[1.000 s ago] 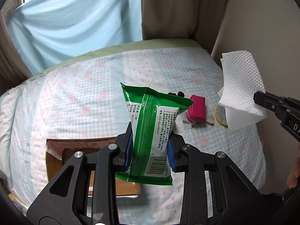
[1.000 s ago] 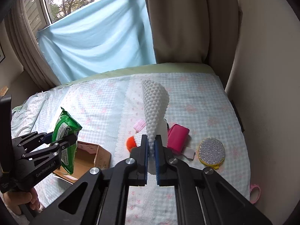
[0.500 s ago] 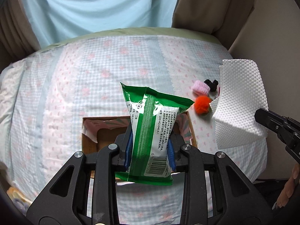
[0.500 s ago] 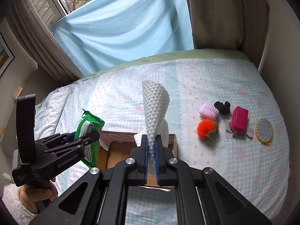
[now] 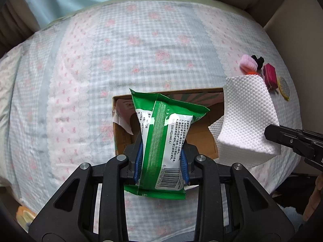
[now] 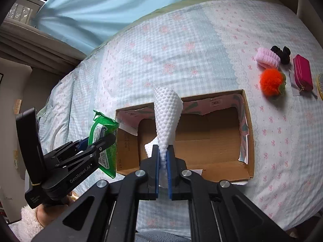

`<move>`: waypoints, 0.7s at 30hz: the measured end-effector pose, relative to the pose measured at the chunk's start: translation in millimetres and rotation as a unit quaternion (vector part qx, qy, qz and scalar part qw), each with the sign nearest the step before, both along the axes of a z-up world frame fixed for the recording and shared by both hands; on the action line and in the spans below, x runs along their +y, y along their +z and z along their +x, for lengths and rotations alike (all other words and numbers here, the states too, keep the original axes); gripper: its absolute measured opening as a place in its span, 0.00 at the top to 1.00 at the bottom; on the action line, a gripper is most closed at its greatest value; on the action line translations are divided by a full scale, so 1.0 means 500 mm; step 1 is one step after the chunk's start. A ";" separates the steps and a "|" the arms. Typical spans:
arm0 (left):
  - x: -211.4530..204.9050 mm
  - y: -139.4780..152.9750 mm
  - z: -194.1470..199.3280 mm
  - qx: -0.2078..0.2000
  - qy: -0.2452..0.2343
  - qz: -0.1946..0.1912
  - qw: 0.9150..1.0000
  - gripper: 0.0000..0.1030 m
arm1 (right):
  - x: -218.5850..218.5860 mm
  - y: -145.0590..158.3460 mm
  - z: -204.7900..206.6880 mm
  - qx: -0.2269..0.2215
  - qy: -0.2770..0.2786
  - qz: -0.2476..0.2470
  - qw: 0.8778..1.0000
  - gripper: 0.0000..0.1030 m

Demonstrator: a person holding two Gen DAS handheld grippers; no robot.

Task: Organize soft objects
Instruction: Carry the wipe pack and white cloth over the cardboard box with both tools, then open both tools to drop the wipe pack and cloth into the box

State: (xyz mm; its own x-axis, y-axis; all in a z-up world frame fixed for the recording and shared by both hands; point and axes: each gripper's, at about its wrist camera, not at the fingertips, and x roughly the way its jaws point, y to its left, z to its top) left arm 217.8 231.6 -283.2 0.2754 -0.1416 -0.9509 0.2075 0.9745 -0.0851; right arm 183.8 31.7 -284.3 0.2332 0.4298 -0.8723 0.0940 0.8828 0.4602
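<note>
Two items are in hand above the open cardboard box (image 6: 201,141) on the bed (image 6: 181,50): left gripper (image 5: 161,161) fingers clamp a green wipes pack (image 5: 163,141), right gripper (image 6: 163,157) fingers pinch a white paper towel (image 6: 167,119). Box looks empty; pom-pom (image 6: 270,81), scrunchies, pouch not yet stowed.

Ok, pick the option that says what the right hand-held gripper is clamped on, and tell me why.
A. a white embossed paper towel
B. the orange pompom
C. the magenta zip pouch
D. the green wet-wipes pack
A: the right hand-held gripper has its blue pads pinched on the white embossed paper towel above the cardboard box, while the green wet-wipes pack sits in the left hand-held gripper.
</note>
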 end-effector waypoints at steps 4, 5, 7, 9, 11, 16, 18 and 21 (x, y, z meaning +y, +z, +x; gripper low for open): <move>-0.004 -0.078 0.017 0.040 -0.011 0.009 0.999 0.73 | 0.000 -0.064 0.026 0.034 -0.003 -0.015 0.999 0.94; -0.006 -0.098 0.023 0.051 -0.014 0.007 0.999 0.73 | 0.003 -0.076 0.034 0.041 -0.004 -0.015 0.999 0.94; -0.012 -0.130 0.036 0.066 -0.019 0.006 0.998 0.73 | 0.011 -0.100 0.047 0.051 0.002 -0.024 0.998 0.94; -0.025 -0.155 0.048 0.080 -0.023 0.010 0.996 0.73 | 0.017 -0.123 0.060 0.058 0.007 -0.026 0.998 0.94; -0.033 -0.182 0.062 0.093 -0.023 0.017 0.995 0.73 | 0.020 -0.145 0.071 0.071 0.009 -0.033 0.997 0.94; -0.054 -0.232 0.079 0.110 -0.035 0.030 0.993 0.71 | 0.020 -0.187 0.096 0.099 0.016 -0.053 0.994 0.94; -0.061 -0.236 0.080 0.108 -0.038 0.034 0.993 0.31 | 0.019 -0.199 0.102 0.100 0.016 -0.055 0.993 0.94; -0.062 -0.232 0.081 0.098 -0.037 0.035 0.994 0.00 | 0.014 -0.212 0.103 0.110 0.002 -0.090 0.990 0.86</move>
State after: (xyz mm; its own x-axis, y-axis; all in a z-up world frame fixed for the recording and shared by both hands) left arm 258.1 200.4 -399.2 0.0754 -0.0862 -0.9934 0.2645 0.9623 -0.0634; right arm 235.2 38.5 -390.4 0.0278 0.2631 -0.9644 0.1709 0.9493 0.2639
